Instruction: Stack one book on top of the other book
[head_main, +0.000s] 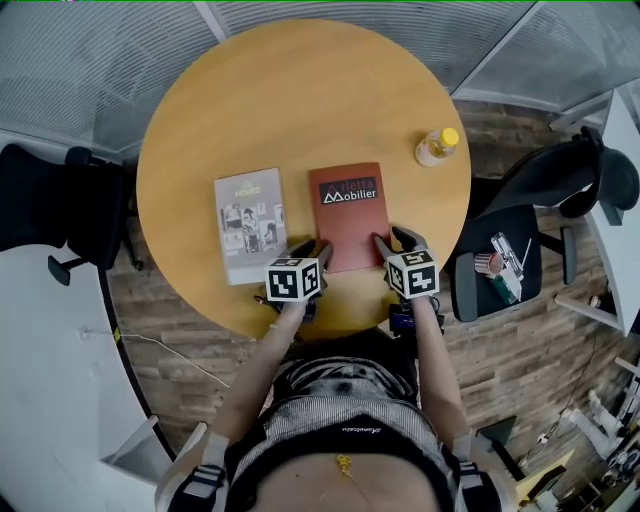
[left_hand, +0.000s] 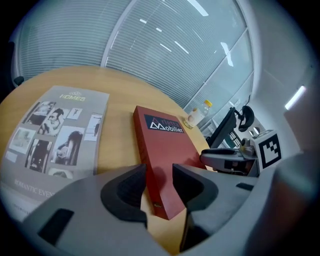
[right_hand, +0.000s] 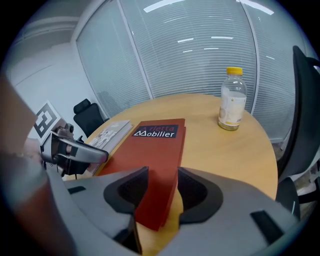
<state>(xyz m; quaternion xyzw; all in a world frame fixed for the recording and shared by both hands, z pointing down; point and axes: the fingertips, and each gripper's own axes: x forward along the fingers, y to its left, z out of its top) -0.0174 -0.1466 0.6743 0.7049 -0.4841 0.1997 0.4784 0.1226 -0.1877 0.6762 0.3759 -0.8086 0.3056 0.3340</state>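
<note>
A red book (head_main: 345, 215) titled "Mobilier" lies flat on the round wooden table (head_main: 300, 100), with a grey magazine-style book (head_main: 250, 225) to its left, a narrow gap between them. My left gripper (head_main: 312, 248) is open at the red book's near left corner, and in the left gripper view the red book (left_hand: 165, 150) has its left edge between the spread jaws of that gripper (left_hand: 159, 182). My right gripper (head_main: 396, 241) is open at the near right corner; the right gripper view shows the book's (right_hand: 155, 150) right edge between the jaws of that gripper (right_hand: 162, 187). Neither pair of pads visibly presses on it.
A plastic bottle (head_main: 438, 146) with a yellow cap stands at the table's right rim, beyond the red book. Office chairs stand left (head_main: 60, 210) and right (head_main: 560, 190) of the table. Glass walls with blinds lie behind it.
</note>
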